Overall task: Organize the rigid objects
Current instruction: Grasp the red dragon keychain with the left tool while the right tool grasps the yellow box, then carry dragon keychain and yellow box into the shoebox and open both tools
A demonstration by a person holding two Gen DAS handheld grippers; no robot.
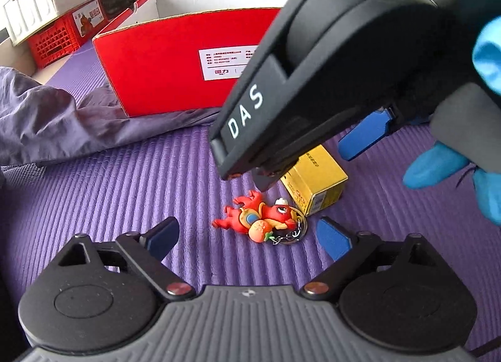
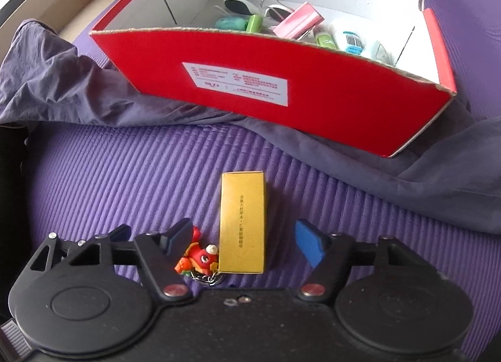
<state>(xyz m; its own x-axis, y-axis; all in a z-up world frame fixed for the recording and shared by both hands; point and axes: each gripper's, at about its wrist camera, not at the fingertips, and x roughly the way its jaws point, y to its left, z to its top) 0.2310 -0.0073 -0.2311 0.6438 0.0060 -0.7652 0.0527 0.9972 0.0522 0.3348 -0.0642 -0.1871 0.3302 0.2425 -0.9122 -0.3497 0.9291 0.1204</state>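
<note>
Right gripper [image 2: 241, 241] jaws partly open, straddling yellow carton [image 2: 242, 221] on the purple ribbed mat [image 2: 125, 174]; pads clear of it, nothing gripped. Red figurine keychain [image 2: 198, 257] touches the carton's left side. Left gripper [image 1: 247, 233] wide open, empty, keychain between its fingers. Carton print too small to read. Red shoebox [image 2: 313, 102] behind, label unreadable; right gripper body reads "DAS".
</note>
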